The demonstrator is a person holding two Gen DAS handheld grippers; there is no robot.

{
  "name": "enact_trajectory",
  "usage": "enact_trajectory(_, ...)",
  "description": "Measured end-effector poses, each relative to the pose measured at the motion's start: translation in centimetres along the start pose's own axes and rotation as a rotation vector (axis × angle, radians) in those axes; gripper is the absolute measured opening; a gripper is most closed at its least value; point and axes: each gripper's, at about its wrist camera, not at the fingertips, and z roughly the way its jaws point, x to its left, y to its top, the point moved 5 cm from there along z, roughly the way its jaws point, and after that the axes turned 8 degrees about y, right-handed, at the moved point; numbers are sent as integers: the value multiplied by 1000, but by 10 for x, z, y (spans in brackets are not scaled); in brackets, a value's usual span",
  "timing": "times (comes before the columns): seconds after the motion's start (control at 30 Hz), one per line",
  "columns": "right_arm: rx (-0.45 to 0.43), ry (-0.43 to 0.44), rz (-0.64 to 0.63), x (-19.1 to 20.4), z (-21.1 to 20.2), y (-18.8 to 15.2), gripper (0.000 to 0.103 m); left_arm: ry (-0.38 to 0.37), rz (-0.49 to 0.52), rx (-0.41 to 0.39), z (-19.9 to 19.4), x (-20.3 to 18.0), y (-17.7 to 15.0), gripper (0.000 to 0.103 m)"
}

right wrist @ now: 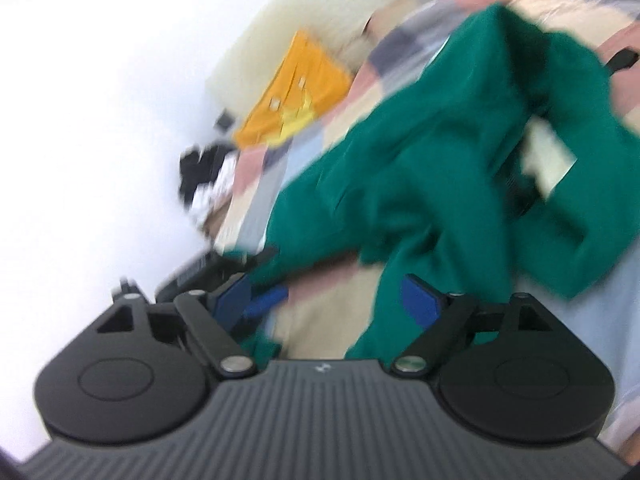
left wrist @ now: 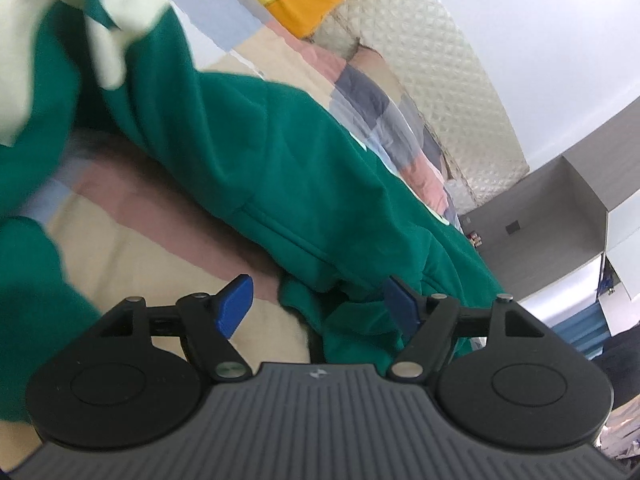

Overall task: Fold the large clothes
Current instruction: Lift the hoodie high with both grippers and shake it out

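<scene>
Left gripper [left wrist: 318, 306]: blue pads spread wide, nothing clamped. Green garment [left wrist: 280, 168] runs from 10 o'clock down to 4 o'clock across the left wrist view; a bunched hem fold sits between the fingers, crowding the right-hand pad [left wrist: 402, 308] at 3 o'clock. Whether cloth touches that pad, cannot tell. Left-hand pad stands clear over the patchwork bedspread [left wrist: 132, 248]. Pale lining shows at 10 o'clock, blurred.

Right gripper [right wrist: 328, 300]: jaws wide apart, not gripping. View heavily blurred. Same green garment [right wrist: 440, 168] sprawls from centre to 2 o'clock; a strip drops to 5 o'clock against the right-hand pad [right wrist: 420, 304], contact unclear. Bedspread shows in the gap between the fingers.

Orange cushion [right wrist: 296, 92] at 11 o'clock, well apart from the garment, near the quilted headboard [left wrist: 432, 80]
</scene>
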Motion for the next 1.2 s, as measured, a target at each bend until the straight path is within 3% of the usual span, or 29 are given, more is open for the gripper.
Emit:
enact_trajectory(0.2,-91,-181,51,-53,7,51,85,-100,-95,83,49,-14,-6,77)
enact_trajectory(0.33,-128,-235,86,-83,28,85,85,-221,-182,141,76,-28,-9,81)
enact_trajectory(0.47,-173,-310,106,-118,52,108,85,-280,-248,192,98,-33,-14,84)
enact_trajectory(0.67,-180,-288,221,-158,74,102,85,-302,-279,189,125,-33,-3,82)
enact_trajectory(0.7,-170,-296,205,-160,79,101,86,-304,-290,179,129,-33,-1,81)
enact_trajectory(0.8,-180,-257,172,-160,86,101,84,-243,-288,184,140,-29,2,54)
enact_trajectory(0.87,-183,-217,161,-157,89,102,73,-238,-260,172,141,-27,5,37)
enact_trajectory(1.0,-171,-173,96,-144,96,104,29,-219,-232,124,138,-28,12,29)
enact_trajectory(1.07,-192,-146,66,-135,93,106,22,-232,-238,68,129,-28,14,19)
enact_trajectory(1.2,-239,-57,-49,-88,77,109,19,-267,-230,-40,92,-33,25,14)
